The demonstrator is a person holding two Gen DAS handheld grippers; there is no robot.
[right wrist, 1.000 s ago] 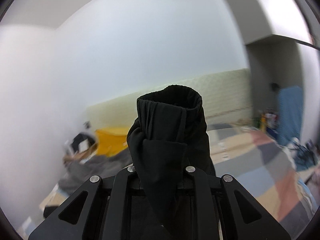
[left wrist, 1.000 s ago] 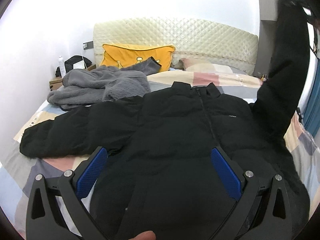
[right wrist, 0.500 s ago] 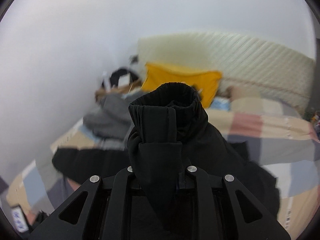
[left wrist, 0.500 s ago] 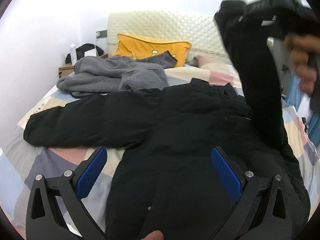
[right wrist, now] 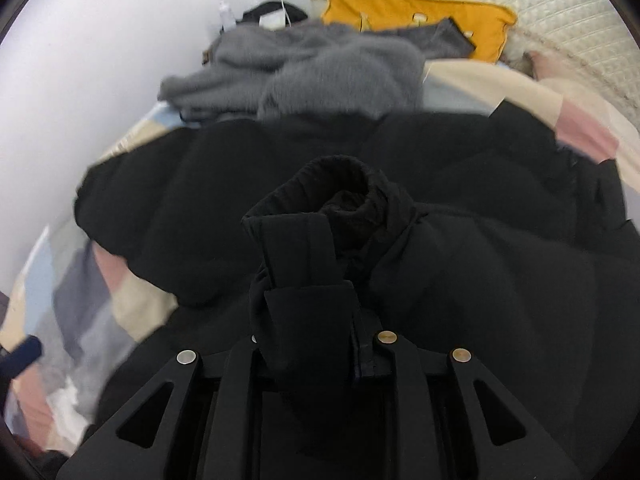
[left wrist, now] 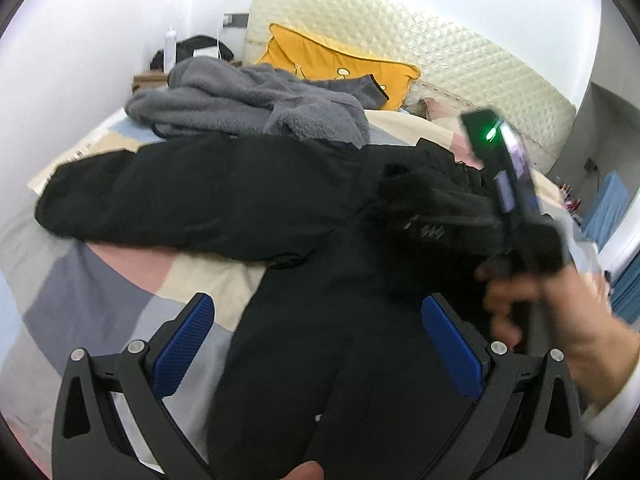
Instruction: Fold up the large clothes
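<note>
Our left gripper (left wrist: 316,344) hovers low over the puffy black jacket (left wrist: 224,188), its blue-padded fingers (left wrist: 182,346) spread wide and grasping nothing. Our right gripper (right wrist: 316,340), at the right of the left view in a bare hand (left wrist: 560,320), is clenched on the jacket's ribbed black cuff (right wrist: 340,184). One jacket lies across the patchwork bed (left wrist: 100,284), centre frame; one grey fleece garment (left wrist: 256,100) and one yellow pillow (left wrist: 320,60) sit at upper centre.

Jacket (left wrist: 248,184) on bed (left wrist: 92,292); fleece (left wrist: 248,104) behind it; pillow (left wrist: 320,60) behind fleece.
</note>
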